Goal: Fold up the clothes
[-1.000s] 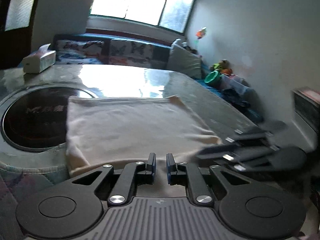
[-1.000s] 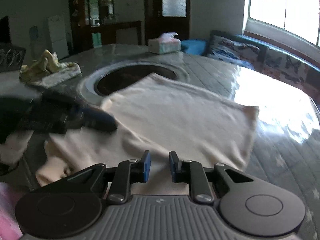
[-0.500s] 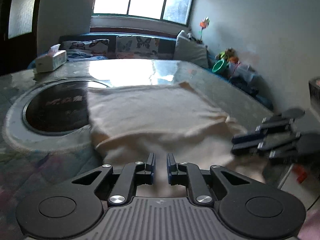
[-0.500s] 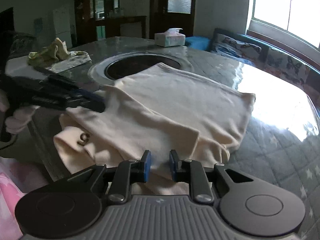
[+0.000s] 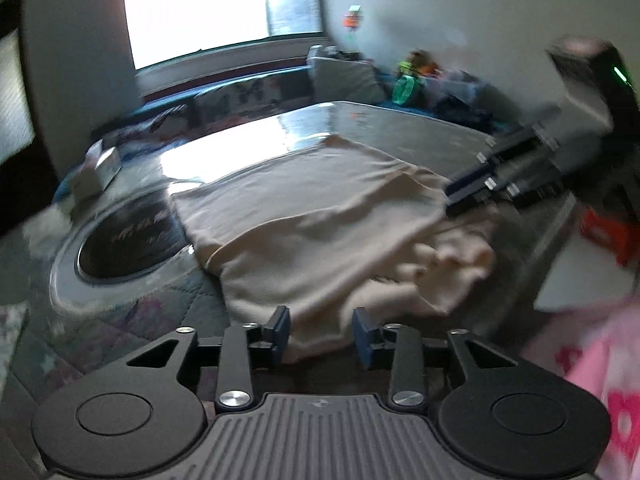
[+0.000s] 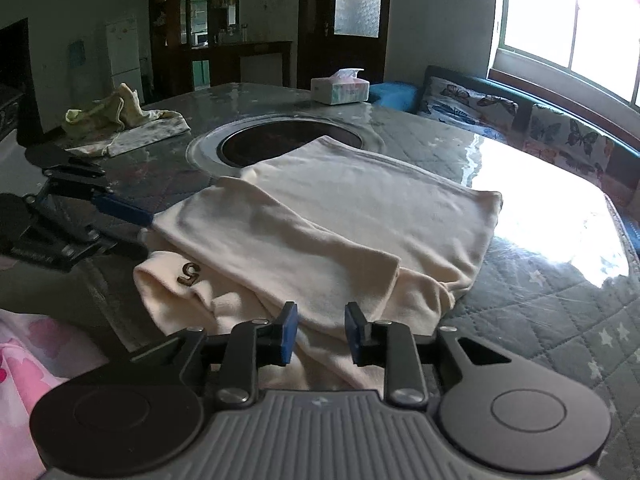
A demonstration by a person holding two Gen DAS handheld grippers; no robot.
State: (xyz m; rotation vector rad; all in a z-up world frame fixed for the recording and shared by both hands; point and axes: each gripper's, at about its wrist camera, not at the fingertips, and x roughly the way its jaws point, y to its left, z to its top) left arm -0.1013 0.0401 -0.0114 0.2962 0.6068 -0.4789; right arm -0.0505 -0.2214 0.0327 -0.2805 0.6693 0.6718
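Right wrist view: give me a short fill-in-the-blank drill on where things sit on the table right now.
1. The cream garment carries a small dark tag showing the number ____.
2. The far edge of the garment overlaps the round dark ____ set into the table.
3. The tissue box stands ____ the garment, apart from it.
4. The crumpled yellowish cloth lies near the table's far ____ corner in this view.

Missing words: 5; inset; beyond; left
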